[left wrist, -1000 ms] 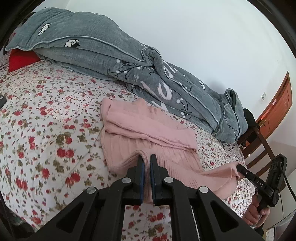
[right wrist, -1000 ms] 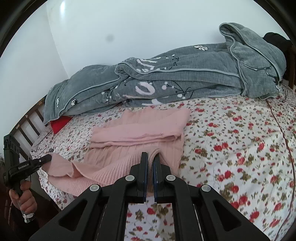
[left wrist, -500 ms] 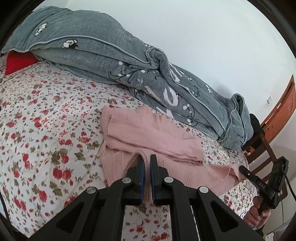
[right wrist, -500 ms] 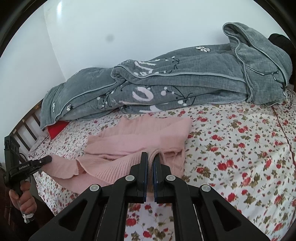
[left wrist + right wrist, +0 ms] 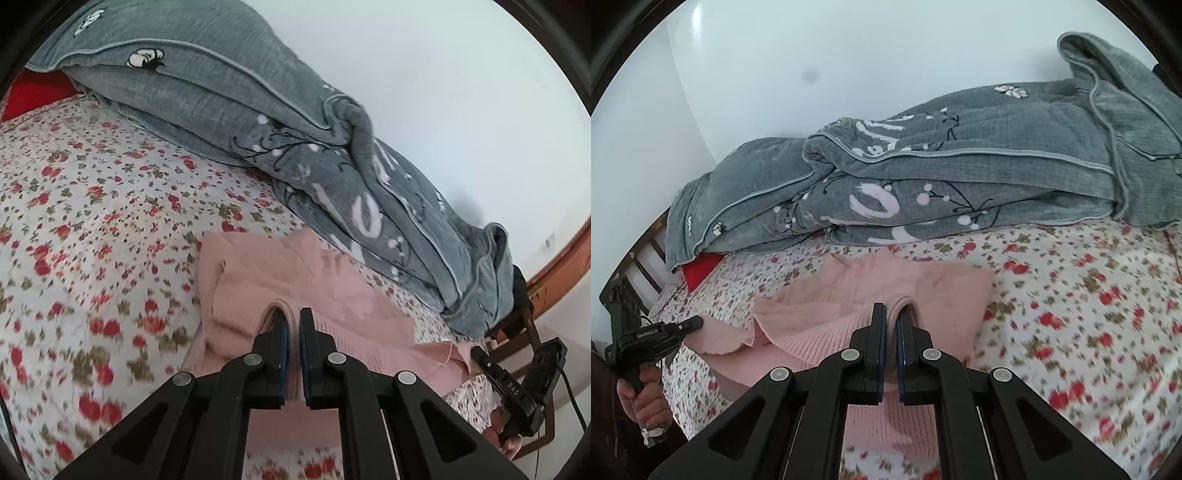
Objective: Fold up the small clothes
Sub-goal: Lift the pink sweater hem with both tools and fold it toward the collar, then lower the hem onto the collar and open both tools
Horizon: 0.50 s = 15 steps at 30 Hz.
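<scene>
A pink knitted sweater (image 5: pixel 295 269) lies partly folded on the flowered bed sheet (image 5: pixel 92 221); it also shows in the right wrist view (image 5: pixel 923 284). My left gripper (image 5: pixel 293 321) is shut on the sweater's ribbed bottom hem at one corner. My right gripper (image 5: pixel 892 317) is shut on the hem at the other corner. Both hold the hem lifted over the sweater's body. Each gripper shows in the other's view: the right one (image 5: pixel 484 360) at the lower right, the left one (image 5: pixel 690 325) at the lower left.
A bulky grey quilt (image 5: pixel 258 122) lies along the wall behind the sweater, also in the right wrist view (image 5: pixel 960 177). A red pillow (image 5: pixel 700 269) peeks from under it. A wooden chair (image 5: pixel 524 325) stands beside the bed, and a slatted headboard (image 5: pixel 642 258) at its end.
Both grippers have carried the hem forward over the sweater toward the quilt. The folded part now covers more of the body, and the views are closer to the bed.
</scene>
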{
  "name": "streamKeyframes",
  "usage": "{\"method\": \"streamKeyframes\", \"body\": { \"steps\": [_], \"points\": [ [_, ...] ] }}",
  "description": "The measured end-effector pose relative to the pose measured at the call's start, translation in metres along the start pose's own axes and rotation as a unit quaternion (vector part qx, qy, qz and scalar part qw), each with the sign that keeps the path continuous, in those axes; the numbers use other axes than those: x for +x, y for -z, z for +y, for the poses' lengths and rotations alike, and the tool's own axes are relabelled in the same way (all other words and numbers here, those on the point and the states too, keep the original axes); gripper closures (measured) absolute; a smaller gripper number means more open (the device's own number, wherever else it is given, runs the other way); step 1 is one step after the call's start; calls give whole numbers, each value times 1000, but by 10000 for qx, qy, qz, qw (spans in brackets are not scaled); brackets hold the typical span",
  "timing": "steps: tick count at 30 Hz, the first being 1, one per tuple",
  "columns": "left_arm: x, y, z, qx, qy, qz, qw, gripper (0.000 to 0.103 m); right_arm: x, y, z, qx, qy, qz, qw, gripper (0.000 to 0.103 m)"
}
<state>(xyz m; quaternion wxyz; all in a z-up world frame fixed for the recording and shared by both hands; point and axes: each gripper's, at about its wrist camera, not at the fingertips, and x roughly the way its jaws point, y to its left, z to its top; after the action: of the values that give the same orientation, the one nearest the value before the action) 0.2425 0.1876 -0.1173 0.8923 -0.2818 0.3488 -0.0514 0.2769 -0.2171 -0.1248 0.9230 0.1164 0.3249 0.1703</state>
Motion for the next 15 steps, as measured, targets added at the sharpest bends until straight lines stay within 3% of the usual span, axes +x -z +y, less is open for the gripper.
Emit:
{"method": "streamKeyframes", "body": {
  "steps": [9, 15],
  "points": [
    [60, -37, 9, -49, -173, 187, 9997, 96, 73, -31, -18, 105, -65, 300, 9995, 98],
    [108, -50, 22, -80, -281, 506, 9983, 96, 135, -35, -39, 231, 112, 779, 9966, 98]
  ]
}}
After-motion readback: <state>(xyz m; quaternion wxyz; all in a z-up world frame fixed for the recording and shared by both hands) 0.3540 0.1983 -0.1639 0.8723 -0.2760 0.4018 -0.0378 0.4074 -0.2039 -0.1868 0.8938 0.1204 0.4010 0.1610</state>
